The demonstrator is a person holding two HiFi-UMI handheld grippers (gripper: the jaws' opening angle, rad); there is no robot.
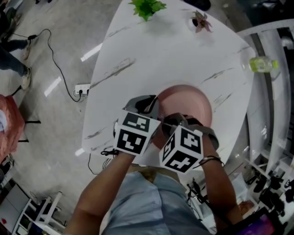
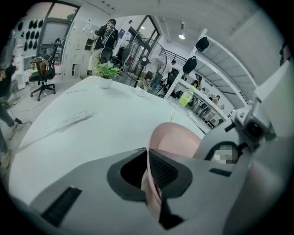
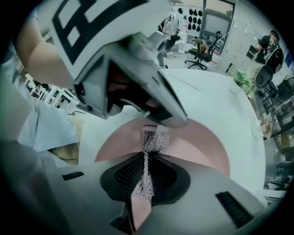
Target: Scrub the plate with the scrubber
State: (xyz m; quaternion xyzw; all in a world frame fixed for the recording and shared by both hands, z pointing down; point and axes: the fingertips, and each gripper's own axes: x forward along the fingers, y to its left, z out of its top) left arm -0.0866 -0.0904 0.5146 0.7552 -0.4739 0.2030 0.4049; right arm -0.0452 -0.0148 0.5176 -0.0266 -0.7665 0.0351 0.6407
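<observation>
A pink plate [image 1: 190,98] lies on the white marble table [image 1: 151,59], near its front edge. My left gripper [image 1: 149,104] is at the plate's left rim. In the left gripper view the left gripper [image 2: 149,158] is shut on the rim of the plate [image 2: 177,137], which stands edge-on between the jaws. My right gripper [image 3: 144,167] is shut on a silver mesh scrubber [image 3: 155,138]. The scrubber's loose end rests on the plate [image 3: 202,142], just under the left gripper's body. In the head view the right gripper [image 1: 177,120] is over the plate's near edge and the scrubber is hidden.
A green leafy plant [image 1: 147,7] and a small potted plant [image 1: 200,20] stand at the table's far side. A green bottle [image 1: 262,64] sits on a shelf to the right. A power strip [image 1: 81,89] and cable lie on the floor at left.
</observation>
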